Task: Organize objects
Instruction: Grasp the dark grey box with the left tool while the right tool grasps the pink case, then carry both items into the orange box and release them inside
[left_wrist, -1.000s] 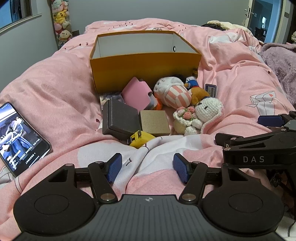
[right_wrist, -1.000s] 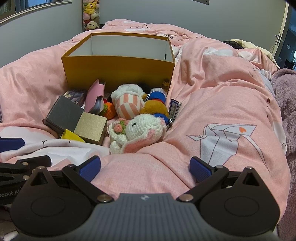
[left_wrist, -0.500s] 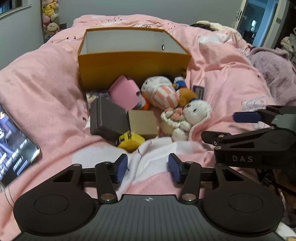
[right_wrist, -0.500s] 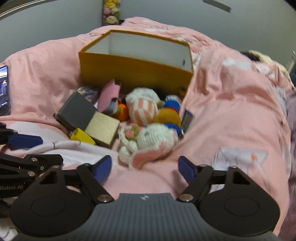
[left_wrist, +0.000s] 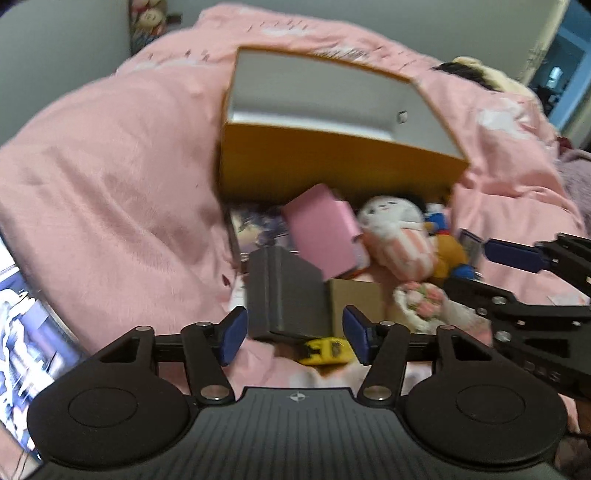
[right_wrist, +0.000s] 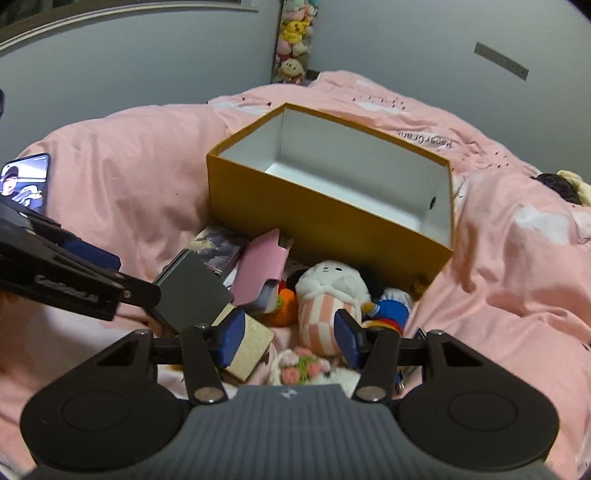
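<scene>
Since 0.5 s ago, both grippers have advanced toward the toy pile below the orange box (right_wrist: 325, 218). Left gripper (left_wrist: 293, 334), parted and holding nothing, frames the dark grey box (left_wrist: 284, 295) at 12 o'clock. Right gripper (right_wrist: 288, 338), parted and holding nothing, frames the striped plush (right_wrist: 325, 295) at 12, flower bunny (right_wrist: 306, 367) just below, on the pink duvet (right_wrist: 122, 184).

You are working over a bed covered with a pink duvet (right_wrist: 140, 177). An open orange box (right_wrist: 325, 218) sits on it, white inside. Just in front lies a pile: a dark grey box (right_wrist: 192, 288), a tan box (right_wrist: 251, 343), a pink case (right_wrist: 262, 269), a striped plush (right_wrist: 325, 302). A lit phone (right_wrist: 26, 182) lies well apart, to the left.
</scene>
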